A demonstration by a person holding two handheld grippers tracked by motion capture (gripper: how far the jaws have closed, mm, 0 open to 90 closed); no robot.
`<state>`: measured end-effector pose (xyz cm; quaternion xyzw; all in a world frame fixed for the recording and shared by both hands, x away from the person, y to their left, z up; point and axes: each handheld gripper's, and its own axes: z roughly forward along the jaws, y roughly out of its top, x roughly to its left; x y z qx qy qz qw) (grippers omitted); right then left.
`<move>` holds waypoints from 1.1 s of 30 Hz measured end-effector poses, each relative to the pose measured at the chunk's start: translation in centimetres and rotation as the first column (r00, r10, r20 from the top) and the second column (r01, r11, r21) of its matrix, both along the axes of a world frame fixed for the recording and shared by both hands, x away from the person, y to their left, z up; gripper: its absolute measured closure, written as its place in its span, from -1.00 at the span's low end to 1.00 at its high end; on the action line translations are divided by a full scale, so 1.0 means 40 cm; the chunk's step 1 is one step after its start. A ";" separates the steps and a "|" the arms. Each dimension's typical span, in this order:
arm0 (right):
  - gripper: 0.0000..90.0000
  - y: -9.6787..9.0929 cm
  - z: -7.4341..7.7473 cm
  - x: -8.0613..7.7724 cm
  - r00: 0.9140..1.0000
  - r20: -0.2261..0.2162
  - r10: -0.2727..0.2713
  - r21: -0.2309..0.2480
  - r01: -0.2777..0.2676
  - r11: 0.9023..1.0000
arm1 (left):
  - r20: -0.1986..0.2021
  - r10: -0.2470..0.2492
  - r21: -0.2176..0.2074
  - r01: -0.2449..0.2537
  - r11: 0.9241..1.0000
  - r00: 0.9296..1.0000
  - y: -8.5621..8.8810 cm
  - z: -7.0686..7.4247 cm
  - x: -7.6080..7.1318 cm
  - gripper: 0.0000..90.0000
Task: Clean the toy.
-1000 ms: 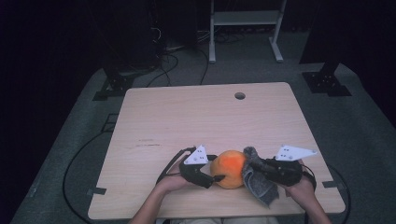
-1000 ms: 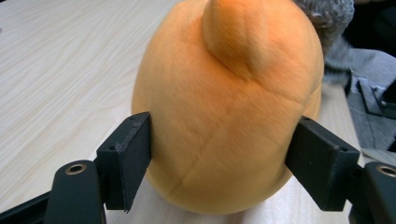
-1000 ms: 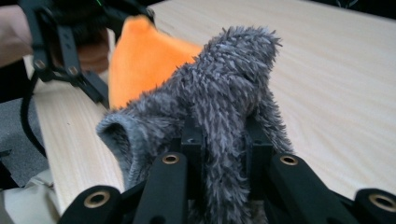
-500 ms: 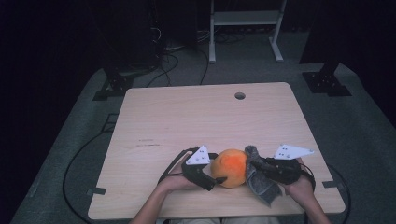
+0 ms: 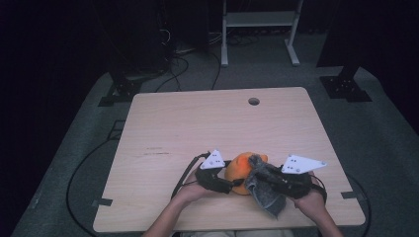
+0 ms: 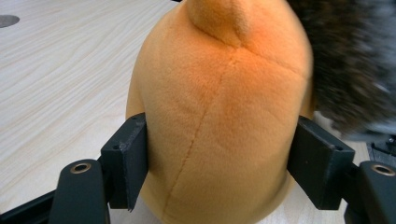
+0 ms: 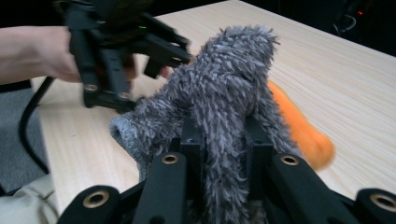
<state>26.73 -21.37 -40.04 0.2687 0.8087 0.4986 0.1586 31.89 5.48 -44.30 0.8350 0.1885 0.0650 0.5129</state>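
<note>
We log the left hand-held gripper (image 6: 219, 154), jaws just closing, clamped on the round orange plush toy (image 6: 219, 107) at the worktop's (image 5: 197, 123) near edge, the right hand-held gripper (image 7: 224, 140) pinching the shaggy grey cloth (image 7: 224, 93) against it, wiping apparently unfinished.

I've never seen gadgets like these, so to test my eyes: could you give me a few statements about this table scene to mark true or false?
1. The left gripper has its jaws around an orange plush toy. True.
2. The right gripper is clamped on a blue sponge. False: it is shut on a grey fuzzy cloth.
3. The cloth touches the toy. True.
4. The wooden table has a round hole near its far edge. True.
5. The toy sits at the table's far edge. False: it is near the person's edge.
</note>
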 end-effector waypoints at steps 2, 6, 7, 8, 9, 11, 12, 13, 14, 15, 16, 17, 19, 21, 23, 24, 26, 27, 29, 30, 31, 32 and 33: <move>0.63 -0.018 -0.013 0.012 0.999 -0.001 -0.047 -0.031 0.047 0.998 | -0.002 0.001 -0.005 -0.001 1.000 1.000 -0.002 0.000 0.000 -0.37; 0.63 -0.050 -0.026 0.019 0.993 -0.031 -0.118 -0.043 0.116 0.992 | 0.017 0.007 0.005 -0.007 1.000 1.000 -0.016 0.000 -0.006 -0.36; 0.63 -0.049 -0.021 0.016 0.993 -0.018 -0.113 -0.037 0.113 0.993 | 0.026 0.005 0.010 -0.005 1.000 1.000 -0.020 0.001 -0.010 -0.36; 0.63 -0.043 -0.014 0.011 0.995 -0.004 -0.101 -0.034 0.101 0.994 | 0.036 -0.003 0.017 0.002 1.000 0.999 -0.021 0.001 -0.012 -0.37; 0.63 -0.037 -0.011 0.010 0.996 0.000 -0.087 -0.035 0.087 0.996 | 0.047 -0.017 0.023 0.016 1.000 0.999 -0.020 0.001 -0.014 -0.41; 0.63 -0.033 -0.015 0.012 0.998 -0.006 -0.065 -0.042 0.065 0.997 | 0.051 -0.039 0.013 0.038 0.999 0.998 -0.015 0.000 -0.012 -0.56; 0.63 -0.036 -0.019 0.015 0.998 -0.013 -0.063 -0.035 0.063 0.997 | 0.051 -0.038 0.008 0.037 0.999 0.998 -0.012 -0.001 -0.009 -0.60; 0.63 -0.042 -0.022 0.018 0.998 -0.021 -0.065 -0.032 0.064 0.997 | 0.053 -0.032 0.000 0.032 0.999 0.998 -0.014 -0.002 -0.008 -0.59; 0.63 -0.047 -0.025 0.022 0.997 -0.033 -0.076 -0.024 0.075 0.997 | 0.060 -0.024 -0.001 0.024 1.000 0.998 -0.019 -0.003 -0.011 -0.51; 0.63 -0.051 -0.025 0.024 0.996 -0.038 -0.086 -0.018 0.085 0.996 | 0.076 -0.012 0.007 0.011 1.000 0.997 -0.025 -0.002 -0.013 -0.45; 0.64 -0.050 -0.023 0.022 0.995 -0.032 -0.094 -0.024 0.094 0.995 | 0.082 0.003 0.012 -0.004 1.000 0.997 -0.032 0.000 -0.017 -0.41; 0.65 -0.046 -0.019 0.018 0.995 -0.017 -0.102 -0.037 0.101 0.994 | 0.084 0.011 0.014 -0.013 1.000 0.996 -0.037 0.001 -0.020 -0.38; 0.66 -0.031 -0.003 0.003 0.997 0.007 -0.082 -0.030 0.082 0.996 | 0.093 0.000 0.022 -0.002 1.000 0.996 -0.047 0.000 -0.030 -0.34; 0.66 -0.007 0.020 -0.014 0.998 0.045 -0.040 -0.032 0.041 0.999 | 0.119 -0.023 0.048 0.017 0.999 0.993 -0.057 -0.002 -0.042 -0.32; 0.66 0.011 0.038 -0.024 0.998 0.068 -0.012 -0.030 0.014 0.999 | 0.144 -0.044 0.073 0.034 0.997 0.989 -0.066 -0.001 -0.054 -0.31; 0.66 0.014 0.043 -0.024 0.997 0.074 -0.011 -0.034 0.014 0.999 | 0.144 -0.050 0.077 0.039 0.996 0.988 -0.067 0.001 -0.057 -0.31; 0.66 0.006 0.038 -0.016 0.998 0.062 -0.013 -0.029 0.015 0.999 | 0.140 -0.063 0.081 0.051 0.995 0.988 -0.064 0.004 -0.057 -0.31; 0.66 0.000 0.033 -0.014 0.999 0.051 -0.009 -0.018 0.010 1.000 | 0.142 -0.075 0.080 0.064 0.995 0.987 -0.060 0.006 -0.055 -0.32; 0.66 -0.009 0.026 -0.016 0.999 0.039 -0.004 -0.015 0.005 1.000 | 0.146 -0.071 0.062 0.063 0.996 0.987 -0.056 0.008 -0.049 -0.45; 0.66 -0.012 0.026 -0.020 0.999 0.039 -0.002 -0.026 0.003 1.000 | 0.139 -0.064 0.047 0.058 0.997 0.988 -0.056 0.007 -0.045 -0.54; 0.66 -0.012 0.025 -0.023 0.999 0.034 0.007 -0.031 -0.006 1.000 | 0.135 -0.065 0.043 0.059 0.997 0.989 -0.055 0.006 -0.041 -0.61; 0.66 -0.011 0.026 -0.026 0.999 0.029 0.014 -0.034 -0.013 0.999 | 0.133 -0.064 0.039 0.059 0.997 0.989 -0.057 0.004 -0.040 -0.66; 0.66 -0.009 0.028 -0.028 1.000 0.023 0.020 -0.031 -0.020 0.999 | 0.134 -0.068 0.042 0.063 0.997 0.989 -0.059 0.002 -0.040 -0.64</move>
